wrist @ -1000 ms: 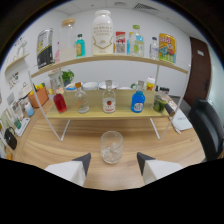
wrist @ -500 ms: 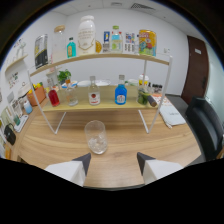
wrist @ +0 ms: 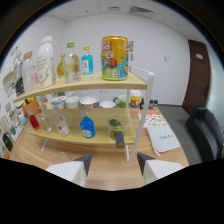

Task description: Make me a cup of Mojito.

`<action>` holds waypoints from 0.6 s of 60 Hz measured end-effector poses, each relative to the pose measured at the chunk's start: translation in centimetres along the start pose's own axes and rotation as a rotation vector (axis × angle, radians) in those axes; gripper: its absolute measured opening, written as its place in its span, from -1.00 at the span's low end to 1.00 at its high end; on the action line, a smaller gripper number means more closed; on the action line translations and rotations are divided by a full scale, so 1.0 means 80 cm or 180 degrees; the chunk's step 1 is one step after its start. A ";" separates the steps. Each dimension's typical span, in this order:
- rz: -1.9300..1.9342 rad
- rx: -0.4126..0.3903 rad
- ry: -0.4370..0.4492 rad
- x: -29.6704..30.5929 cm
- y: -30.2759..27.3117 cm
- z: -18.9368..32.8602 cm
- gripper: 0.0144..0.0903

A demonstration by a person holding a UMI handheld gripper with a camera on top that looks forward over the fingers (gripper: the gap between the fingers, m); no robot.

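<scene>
Our hand-held gripper [wrist: 114,165] is open and empty, and has swung right and closer to the shelf [wrist: 90,86]. We no longer see the glass; a blue bottle [wrist: 87,127] stands at 11 o'clock, perhaps an ingredient.

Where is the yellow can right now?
In the gripper view the yellow can stands on the top shelf, at its right end beyond the open fingers, right of a blue bottle.

Blue-liquid bottle [wrist: 87,127] upright on lower shelf [wrist: 75,141]
</scene>
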 end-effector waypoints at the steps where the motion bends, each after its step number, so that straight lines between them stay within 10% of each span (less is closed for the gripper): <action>1: -0.0011 0.0004 -0.0011 0.003 -0.004 0.006 0.85; 16: -0.0035 -0.0162 -0.0047 0.020 -0.024 0.079 0.75; 36: -0.0013 -0.0443 -0.0127 0.015 -0.018 0.119 -0.16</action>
